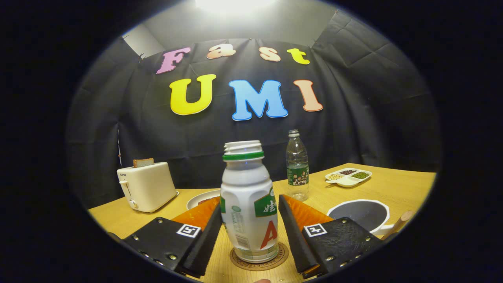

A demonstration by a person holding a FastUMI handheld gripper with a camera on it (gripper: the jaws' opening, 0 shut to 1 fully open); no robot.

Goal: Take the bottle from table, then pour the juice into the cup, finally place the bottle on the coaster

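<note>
A white juice bottle [248, 204] with a green neck ring and no cap stands upright on a round brown coaster [277, 256] on the wooden table [397, 188]. My gripper [250, 208] is around the bottle's body, and both fingertips touch its sides, one left and one right. A white cup [359, 214] with a dark inside sits just to the right, partly hidden behind the right finger [300, 224]. I cannot see any liquid in the cup.
A clear water bottle [297, 167] stands beyond the juice bottle. A white divided dish of beans [349, 177] lies at the back right. At the back left is a white toaster [146, 186] with bread in it. A plate [200, 198] peeks out behind the left finger.
</note>
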